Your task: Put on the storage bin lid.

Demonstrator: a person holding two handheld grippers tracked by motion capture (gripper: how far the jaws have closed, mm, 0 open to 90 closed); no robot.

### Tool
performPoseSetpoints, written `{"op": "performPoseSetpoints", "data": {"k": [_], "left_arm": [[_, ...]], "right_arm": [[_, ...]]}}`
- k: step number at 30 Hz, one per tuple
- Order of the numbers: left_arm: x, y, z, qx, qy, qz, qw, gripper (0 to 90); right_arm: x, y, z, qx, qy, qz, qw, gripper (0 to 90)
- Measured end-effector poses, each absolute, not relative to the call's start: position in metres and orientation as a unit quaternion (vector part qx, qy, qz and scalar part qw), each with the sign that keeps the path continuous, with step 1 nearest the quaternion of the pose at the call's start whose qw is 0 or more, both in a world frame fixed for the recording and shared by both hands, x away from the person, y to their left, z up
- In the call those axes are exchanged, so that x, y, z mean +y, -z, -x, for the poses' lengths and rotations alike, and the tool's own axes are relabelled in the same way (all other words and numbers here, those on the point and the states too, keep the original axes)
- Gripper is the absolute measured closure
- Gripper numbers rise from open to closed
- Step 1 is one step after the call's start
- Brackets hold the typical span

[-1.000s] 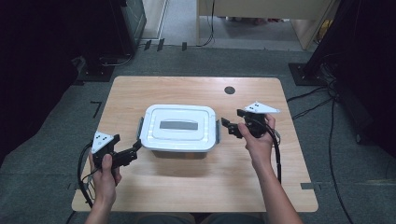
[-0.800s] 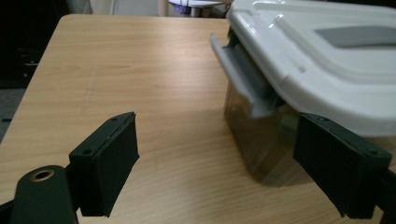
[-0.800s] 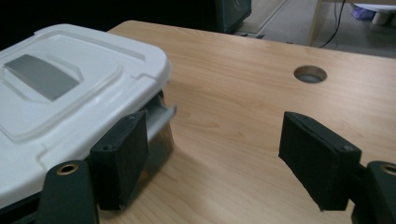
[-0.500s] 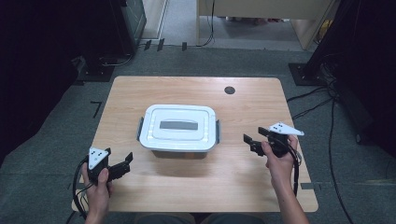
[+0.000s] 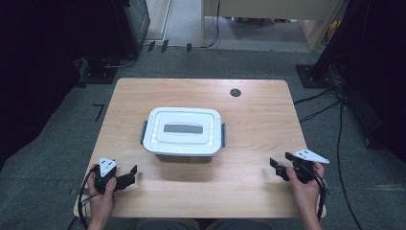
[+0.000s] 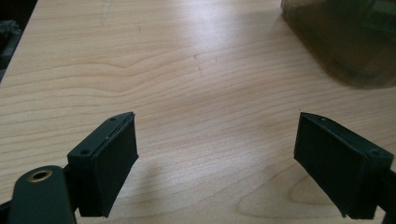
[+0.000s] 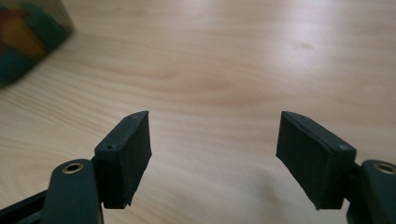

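Looking down from the high view, we find the lidded plastic storage box (image 5: pixel 183 133) sitting at the middle of the table (image 5: pixel 258 115), with both of our tools low at the near edge and well apart from it. The left gripper (image 5: pixel 128 175) rests at the lower left of the frame, so the box lies up and to the right of its fingers (image 5: pixel 132 169). The right gripper (image 5: pixel 281 165) sits at the lower right, so the box lies up and to the left of it. We judge the left one to be somewhat nearer the box, though neither is close.

The box's long axis runs left to right across the frame, parallel to the near table edge. Its dark side latches face outward at the left and right short ends, one toward each side of the table, so each end falls to the hand on its own side.

In the left gripper view the box (image 6: pixel 345 42) shows as a dark translucent corner at the upper right. In the right gripper view it (image 7: pixel 28 37) appears blurred at the upper left, with coloured contents showing dimly through the wall.

Both pairs of fingers stand wide apart over bare wood, with nothing between them. We hold nothing in either tool.
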State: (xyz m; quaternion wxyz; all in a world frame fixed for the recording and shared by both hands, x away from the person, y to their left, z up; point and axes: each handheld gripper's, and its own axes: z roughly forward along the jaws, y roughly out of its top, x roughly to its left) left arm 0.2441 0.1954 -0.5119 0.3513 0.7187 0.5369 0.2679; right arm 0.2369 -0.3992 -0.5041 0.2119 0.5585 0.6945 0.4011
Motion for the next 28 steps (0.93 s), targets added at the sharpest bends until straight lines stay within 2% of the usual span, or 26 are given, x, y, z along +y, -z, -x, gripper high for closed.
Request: {"op": "performPoseSetpoints", "data": {"k": [6,15,22,28], "left_arm": [[0.188,0.518,-0.247,0.528,-0.266,-0.745,0.31,13.3],[0.192,0.519,-0.25,0.546,-0.239,-0.738,0.318,11.3],[0.192,0.518,-0.251,0.547,-0.237,-0.738,0.317,10.9],[0.19,0.519,-0.251,0.552,-0.239,-0.734,0.315,9.8]], "right_arm": [[-0.414,0.517,-0.224,0.694,-0.384,-0.573,0.208,26.4],[-0.412,0.524,-0.218,0.719,-0.343,-0.559,0.227,24.8],[-0.41,0.524,-0.218,0.726,-0.333,-0.554,0.234,22.9],[-0.409,0.525,-0.219,0.717,-0.324,-0.569,0.238,15.0]]}}
